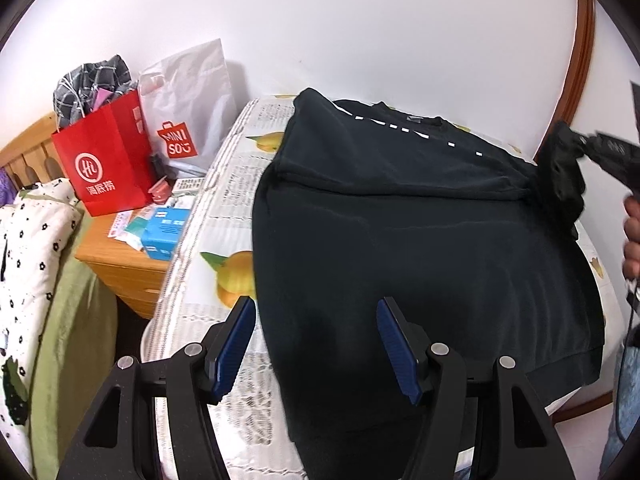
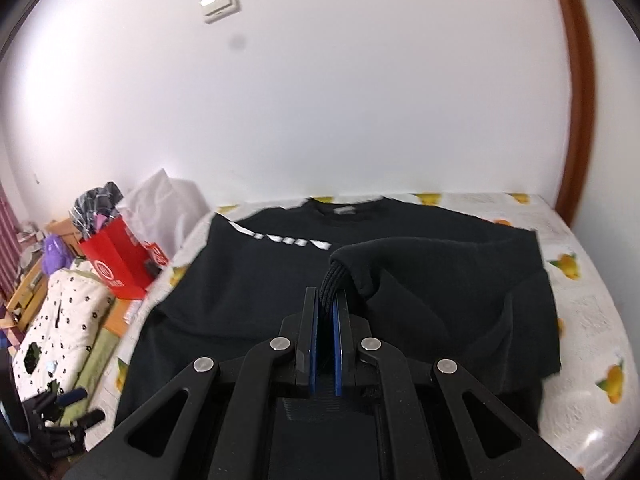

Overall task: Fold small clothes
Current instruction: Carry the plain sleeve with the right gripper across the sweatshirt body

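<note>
A black sweatshirt [image 1: 420,248] with white lettering lies spread on a table covered with a lemon-print cloth [image 1: 224,216]. Its left sleeve is folded across the chest. My left gripper [image 1: 316,316] is open and empty, hovering over the shirt's lower left edge. My right gripper [image 2: 327,300] is shut on the ribbed cuff of the right sleeve [image 2: 360,264] and holds it lifted over the shirt's body [image 2: 248,288]. In the left wrist view the right gripper [image 1: 576,148] shows at the far right with the bunched sleeve [image 1: 560,184].
A wooden nightstand [image 1: 120,264] to the left carries a red paper bag [image 1: 108,160], a white Miniso bag [image 1: 188,112] and small boxes. A bed with a spotted quilt [image 1: 28,248] lies further left. A white wall stands behind the table; a wooden door frame [image 2: 572,92] is at right.
</note>
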The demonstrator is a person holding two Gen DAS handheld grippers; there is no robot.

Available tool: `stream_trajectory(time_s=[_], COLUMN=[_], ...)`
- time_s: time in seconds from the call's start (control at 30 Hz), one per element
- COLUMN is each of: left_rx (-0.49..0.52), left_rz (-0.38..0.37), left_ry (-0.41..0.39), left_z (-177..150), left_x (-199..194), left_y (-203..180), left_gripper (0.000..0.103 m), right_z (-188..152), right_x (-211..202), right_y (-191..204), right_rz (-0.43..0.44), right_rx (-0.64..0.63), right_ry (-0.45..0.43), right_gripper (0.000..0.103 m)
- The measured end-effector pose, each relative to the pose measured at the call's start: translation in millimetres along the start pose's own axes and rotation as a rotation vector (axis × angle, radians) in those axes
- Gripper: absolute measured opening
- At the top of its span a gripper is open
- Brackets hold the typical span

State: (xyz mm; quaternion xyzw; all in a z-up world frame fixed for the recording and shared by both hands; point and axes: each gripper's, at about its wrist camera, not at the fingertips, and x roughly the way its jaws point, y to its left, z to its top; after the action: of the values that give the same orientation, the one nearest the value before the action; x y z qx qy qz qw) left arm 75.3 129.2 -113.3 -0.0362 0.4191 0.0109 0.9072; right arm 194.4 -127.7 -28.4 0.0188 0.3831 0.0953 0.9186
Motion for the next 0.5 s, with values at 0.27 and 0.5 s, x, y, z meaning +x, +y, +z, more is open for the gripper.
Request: stream_trajectory(time_s=[0.27, 0.5], left_rx=[-0.035, -0.028], left_rz=[-0.009, -0.038], left_ry=[0.011, 0.023], left_z=[4, 23], left_x=[12, 37], left_y=[9, 4], left_gripper=[0.061, 0.061], right_z=[39, 49], right_x=[43, 101], right_y=[29, 66], right_rz=[0.053, 0.106], right_rx=[-0.001, -0.05], right_ry=[0.002, 0.035], right_gripper=[0.006, 0.005])
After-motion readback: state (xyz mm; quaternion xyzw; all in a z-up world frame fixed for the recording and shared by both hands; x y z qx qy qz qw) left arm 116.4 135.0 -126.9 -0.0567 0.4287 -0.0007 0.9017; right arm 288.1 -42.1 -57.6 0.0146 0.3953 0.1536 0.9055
